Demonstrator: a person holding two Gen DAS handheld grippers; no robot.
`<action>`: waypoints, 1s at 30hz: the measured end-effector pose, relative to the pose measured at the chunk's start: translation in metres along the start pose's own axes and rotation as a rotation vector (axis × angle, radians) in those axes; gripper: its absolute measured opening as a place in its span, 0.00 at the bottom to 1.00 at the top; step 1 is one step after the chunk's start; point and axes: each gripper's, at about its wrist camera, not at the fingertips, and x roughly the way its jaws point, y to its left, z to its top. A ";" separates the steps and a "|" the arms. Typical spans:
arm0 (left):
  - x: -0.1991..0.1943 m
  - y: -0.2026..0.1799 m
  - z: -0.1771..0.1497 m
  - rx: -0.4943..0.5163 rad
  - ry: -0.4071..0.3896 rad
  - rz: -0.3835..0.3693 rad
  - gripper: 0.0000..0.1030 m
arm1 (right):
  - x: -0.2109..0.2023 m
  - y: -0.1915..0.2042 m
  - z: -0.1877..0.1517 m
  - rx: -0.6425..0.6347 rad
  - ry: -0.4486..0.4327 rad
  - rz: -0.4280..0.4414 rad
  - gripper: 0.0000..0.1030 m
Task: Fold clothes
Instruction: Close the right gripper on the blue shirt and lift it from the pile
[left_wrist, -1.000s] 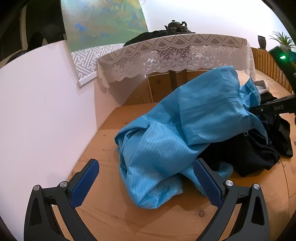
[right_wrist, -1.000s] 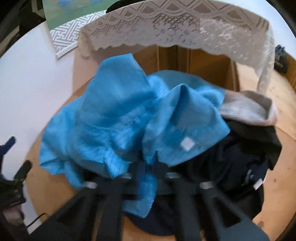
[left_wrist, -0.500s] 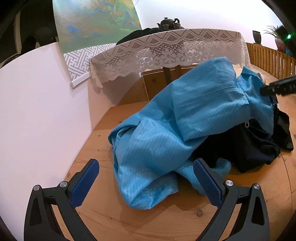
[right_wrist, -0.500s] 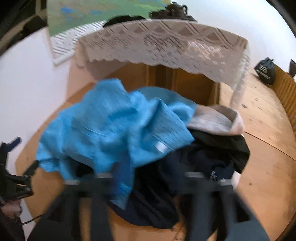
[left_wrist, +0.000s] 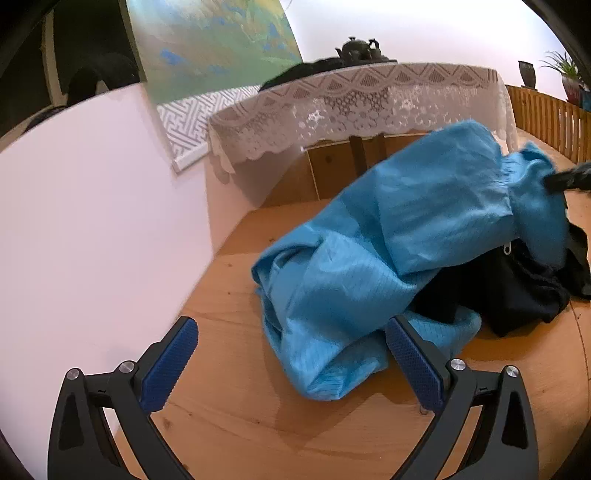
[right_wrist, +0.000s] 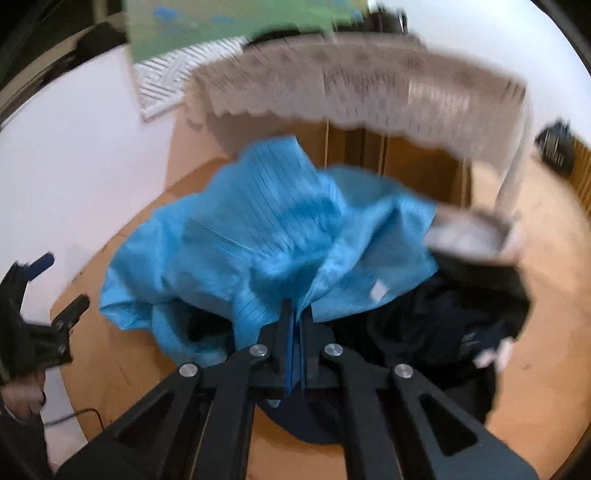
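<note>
Now my right gripper is clamped tight on a fold of the blue garment, the pads pinching thin fabric between them, and the cloth rises from the pile to that pinch. My left gripper hangs with its jaws spread wide, nothing between them, just short of the garment's near hem. The blue garment lies crumpled on the wooden floor, draped over a dark garment toward the right side of the pile. A pale grey piece sits at the pile's far right edge. A lace-covered table stands behind, against the white wall.
</note>
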 end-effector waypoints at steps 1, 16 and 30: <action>-0.004 0.001 0.001 -0.001 -0.005 0.001 1.00 | -0.019 0.002 0.002 -0.013 -0.030 0.003 0.02; -0.043 -0.010 0.011 0.031 -0.053 -0.006 1.00 | -0.057 -0.045 -0.027 0.102 0.101 -0.052 0.68; -0.020 -0.008 0.002 0.053 -0.027 0.002 1.00 | 0.047 -0.026 0.002 0.253 0.220 0.038 0.69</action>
